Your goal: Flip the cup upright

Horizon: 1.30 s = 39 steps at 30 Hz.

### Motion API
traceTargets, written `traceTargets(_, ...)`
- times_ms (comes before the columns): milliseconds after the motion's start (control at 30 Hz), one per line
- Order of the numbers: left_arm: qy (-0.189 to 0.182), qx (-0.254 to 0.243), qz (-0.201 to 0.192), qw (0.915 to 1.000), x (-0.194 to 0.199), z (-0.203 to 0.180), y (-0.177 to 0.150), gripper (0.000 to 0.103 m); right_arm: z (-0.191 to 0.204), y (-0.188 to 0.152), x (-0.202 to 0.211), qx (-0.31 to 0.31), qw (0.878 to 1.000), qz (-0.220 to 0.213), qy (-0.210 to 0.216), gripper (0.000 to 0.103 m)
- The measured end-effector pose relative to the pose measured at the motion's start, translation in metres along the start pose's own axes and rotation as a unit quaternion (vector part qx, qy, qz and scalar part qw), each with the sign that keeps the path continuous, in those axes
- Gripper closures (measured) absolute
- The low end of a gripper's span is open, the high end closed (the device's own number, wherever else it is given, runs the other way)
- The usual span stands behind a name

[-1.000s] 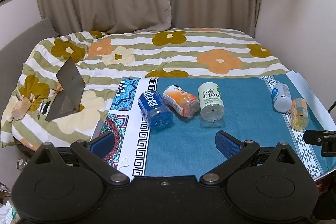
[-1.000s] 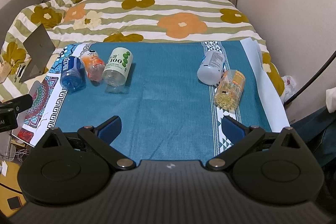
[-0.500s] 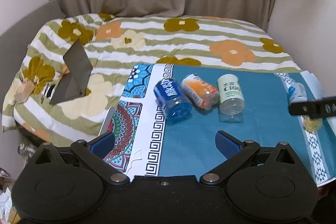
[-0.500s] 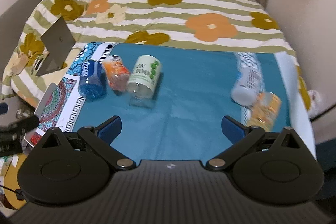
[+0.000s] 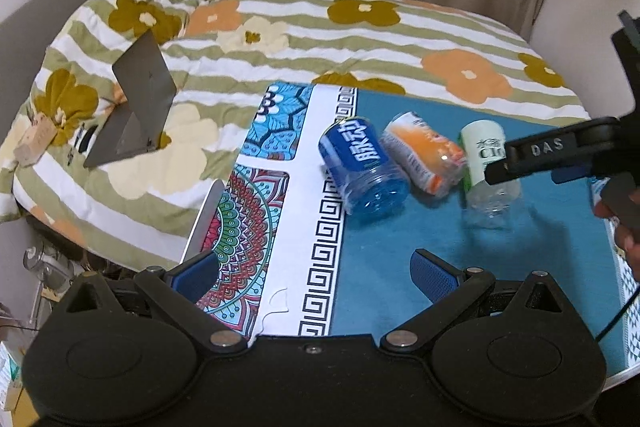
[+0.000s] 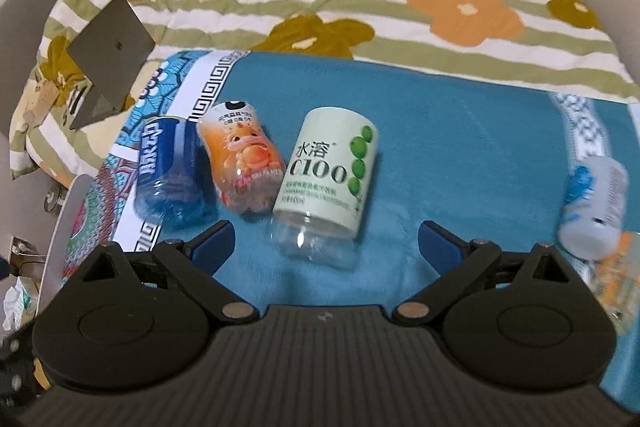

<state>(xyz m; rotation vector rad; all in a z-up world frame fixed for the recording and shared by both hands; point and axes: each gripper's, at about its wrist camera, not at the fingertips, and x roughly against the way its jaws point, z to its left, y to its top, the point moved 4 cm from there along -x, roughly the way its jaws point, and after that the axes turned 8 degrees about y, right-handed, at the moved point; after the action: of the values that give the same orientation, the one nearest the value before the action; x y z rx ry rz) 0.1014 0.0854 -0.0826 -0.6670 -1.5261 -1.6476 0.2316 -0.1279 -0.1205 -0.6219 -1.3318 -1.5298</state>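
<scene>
Three cut-bottle cups lie on their sides on the teal cloth (image 6: 460,147): a blue one (image 6: 166,175) (image 5: 362,167), an orange one (image 6: 244,163) (image 5: 426,157), and a pale green C100 one (image 6: 328,179) (image 5: 486,167). My right gripper (image 6: 326,239) is open and empty, its fingers either side of the green cup's clear end, a little short of it. My left gripper (image 5: 314,273) is open and empty, near the table's front edge, short of the blue cup. The right gripper's finger (image 5: 560,151) crosses in front of the green cup in the left wrist view.
Two more cups lie at the right: a white one (image 6: 594,207) and an orange-yellow one (image 6: 616,279). A grey folded stand (image 5: 136,107) sits on the flowered quilt (image 5: 360,39) at the left. A patterned mat (image 5: 248,227) covers the table's left end.
My right gripper has moved left and forward, closing in on the green cup. My left gripper has shifted left and slightly forward. The cups have not moved.
</scene>
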Motion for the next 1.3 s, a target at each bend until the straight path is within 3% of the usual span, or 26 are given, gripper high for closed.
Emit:
traceTargets(233, 0.000, 0.000, 0.018, 0.9998, -0.021, 0.004, 0.004, 0.000, 0.000, 0.016, -0.040, 0.010, 0.999, 0.034, -0.011, 0.000)
traceTargets(533, -0.010, -0.002, 0.026, 0.9996, -0.032, 0.001, 0.009, 0.000, -0.001, 0.015, -0.059, 0.017, 0.998, 0.067, -0.015, 0.001)
traceTargets(667, -0.010, -0.001, 0.029, 0.9995, -0.035, 0.002, 0.011, 0.000, -0.002, 0.012, -0.066, 0.008, 0.997, 0.081, -0.004, 0.019)
traceTargets(933, -0.008, 0.001, 0.024, 0.9997, -0.030, 0.005, 0.010, 0.000, 0.001, 0.009, -0.060, 0.011, 0.997, 0.076, -0.004, 0.021)
traceTargets(1300, -0.011, 0.002, 0.007, 0.9999, -0.009, 0.003, 0.002, 0.000, -0.004, -0.008, -0.023, -0.003, 0.999, 0.045, 0.003, 0.023)
